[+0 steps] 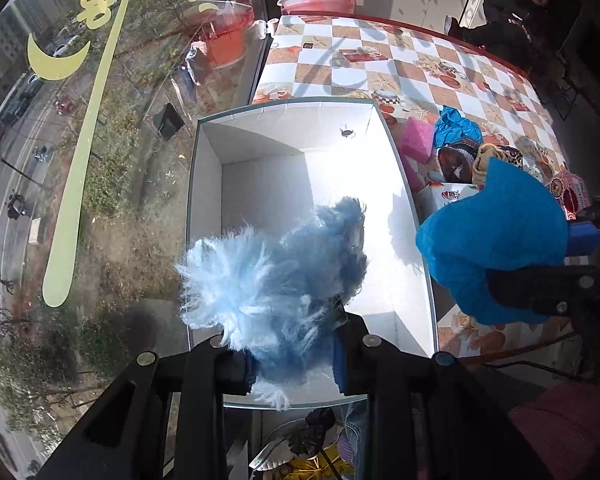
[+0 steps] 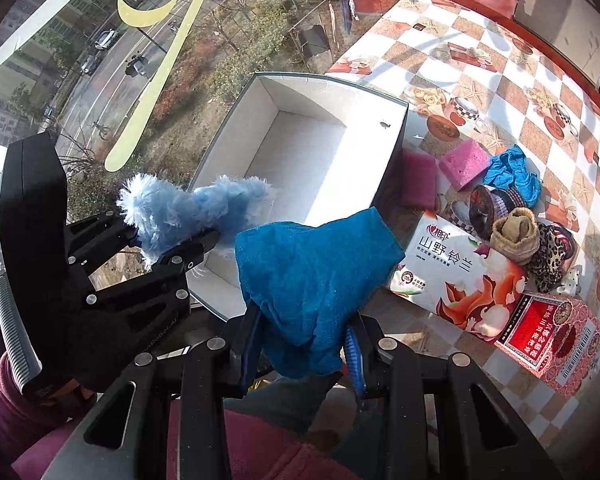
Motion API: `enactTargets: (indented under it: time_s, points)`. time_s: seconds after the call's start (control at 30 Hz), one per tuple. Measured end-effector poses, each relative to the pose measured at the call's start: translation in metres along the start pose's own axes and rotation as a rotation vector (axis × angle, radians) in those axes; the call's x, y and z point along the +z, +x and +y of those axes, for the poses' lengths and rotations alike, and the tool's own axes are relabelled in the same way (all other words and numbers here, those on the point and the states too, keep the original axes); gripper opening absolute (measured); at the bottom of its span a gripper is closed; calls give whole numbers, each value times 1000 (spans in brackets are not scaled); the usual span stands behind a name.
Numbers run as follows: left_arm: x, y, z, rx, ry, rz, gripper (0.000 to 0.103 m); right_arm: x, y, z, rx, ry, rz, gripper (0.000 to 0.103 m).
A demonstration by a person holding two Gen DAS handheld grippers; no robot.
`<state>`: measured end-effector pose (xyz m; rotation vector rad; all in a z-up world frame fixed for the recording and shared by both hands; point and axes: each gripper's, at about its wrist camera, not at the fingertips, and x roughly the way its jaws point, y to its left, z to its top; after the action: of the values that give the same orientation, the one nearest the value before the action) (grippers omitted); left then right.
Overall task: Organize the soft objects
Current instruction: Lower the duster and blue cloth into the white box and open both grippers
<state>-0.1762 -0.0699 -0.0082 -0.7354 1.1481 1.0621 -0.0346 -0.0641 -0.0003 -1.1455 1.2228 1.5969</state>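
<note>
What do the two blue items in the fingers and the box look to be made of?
Fluffy light-blue item: long-pile plush or yarn, strands fanning out.
Bright blue cloth: matte fleece or towelling, by its fine nap.
White box: likely smooth cardboard, with thin, creased walls.

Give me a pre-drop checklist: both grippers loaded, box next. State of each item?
1. Left gripper shut on fluffy light-blue piece: ok.
2. Right gripper shut on blue cloth: ok.
3. Fluffy piece over the white box opening: ok in the left wrist view.
4. Blue cloth over the opening: not ok; the left wrist view shows it outside the box's right wall, over the table.
5. Box interior free of items: ok for the visible floor; the near end is hidden by the fluffy piece.
6. Tissue pack clear of the cloth's path: cannot tell, it sits close beside the box.
</note>
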Motion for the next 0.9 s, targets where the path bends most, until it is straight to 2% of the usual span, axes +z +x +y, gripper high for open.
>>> enactTargets:
  time_s: [0.9]
  points:
    - [-6,13,7,-16,-17,26,31,6,10,5,-13,-4,30,37]
